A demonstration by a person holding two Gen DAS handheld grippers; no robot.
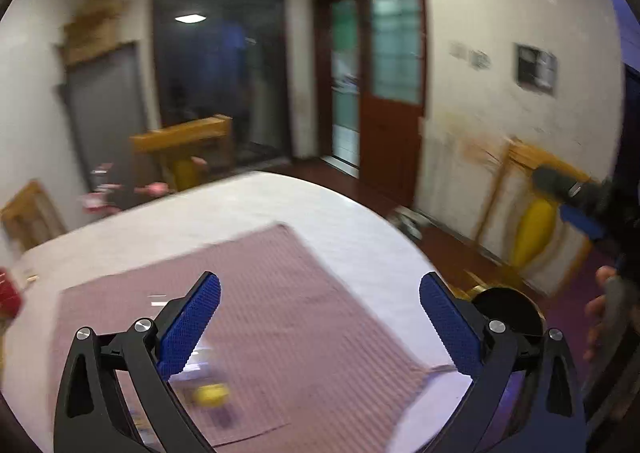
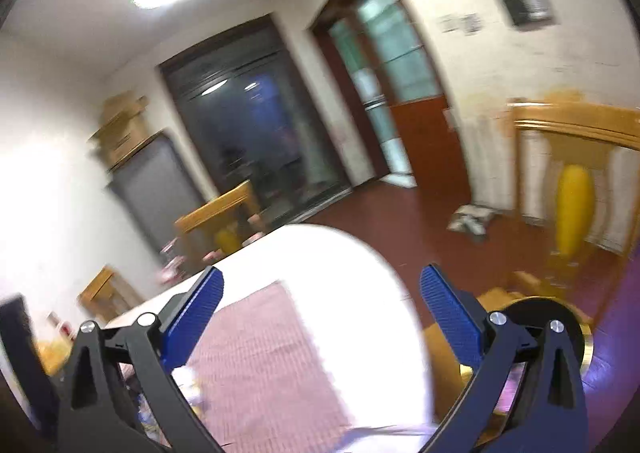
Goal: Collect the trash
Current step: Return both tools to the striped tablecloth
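Both my grippers, left [image 1: 320, 293] and right [image 2: 322, 291], gape wide, gripping nothing, above pink checked mat [image 1: 280, 293] on white round table [image 1: 340, 213]. Blurred yellow scrap [image 1: 210, 393], likely trash, lies on mat's near edge, under left gripper's left finger.

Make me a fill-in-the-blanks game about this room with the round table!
1. The left gripper is wide ____.
2. The mat on the round table is ____ in colour.
3. The right gripper holds ____.
4. The door has a ____ wooden frame.

Missing words: open; pink; nothing; brown
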